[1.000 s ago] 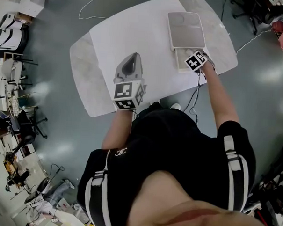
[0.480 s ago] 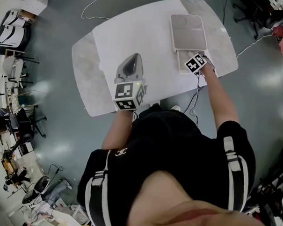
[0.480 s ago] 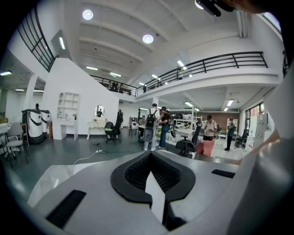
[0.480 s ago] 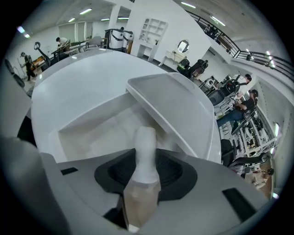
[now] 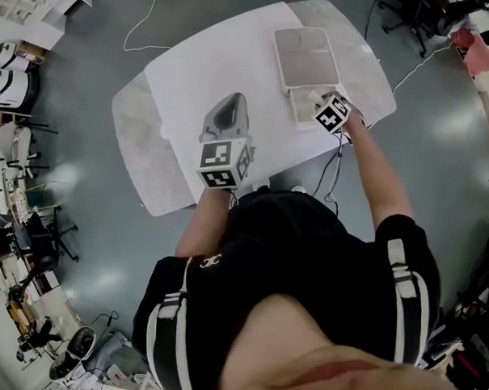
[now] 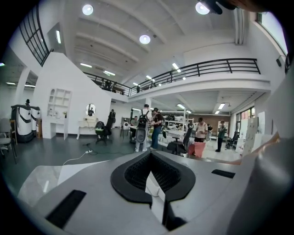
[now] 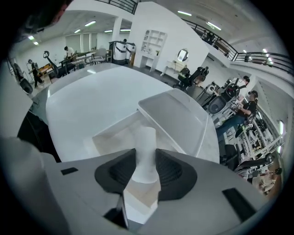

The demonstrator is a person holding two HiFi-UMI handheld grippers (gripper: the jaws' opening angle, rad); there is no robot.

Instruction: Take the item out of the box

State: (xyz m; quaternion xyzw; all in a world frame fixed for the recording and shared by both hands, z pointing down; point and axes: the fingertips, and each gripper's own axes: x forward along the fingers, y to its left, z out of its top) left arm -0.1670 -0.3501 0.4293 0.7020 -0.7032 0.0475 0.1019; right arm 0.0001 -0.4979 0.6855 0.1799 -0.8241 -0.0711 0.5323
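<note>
Now your right gripper point(image 7: 146, 161) clamps the smooth white cylinder point(image 7: 147, 137) mid-body over the open white box point(image 7: 106, 134). It's likely light and slippery. Left gripper's point(image 6: 154, 183) closed, empty.

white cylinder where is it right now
In the right gripper view the white cylinder sits clamped between the right gripper's fingers, at the open white box by the table's right near corner, with the lid just beyond it.

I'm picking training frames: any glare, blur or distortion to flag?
Head view: fisheye bends the table edge, lamp glare on the floor. Left gripper view: ceiling lamps flare, corners black. Right gripper view: white item in the right tongs blends into the white box.
</note>
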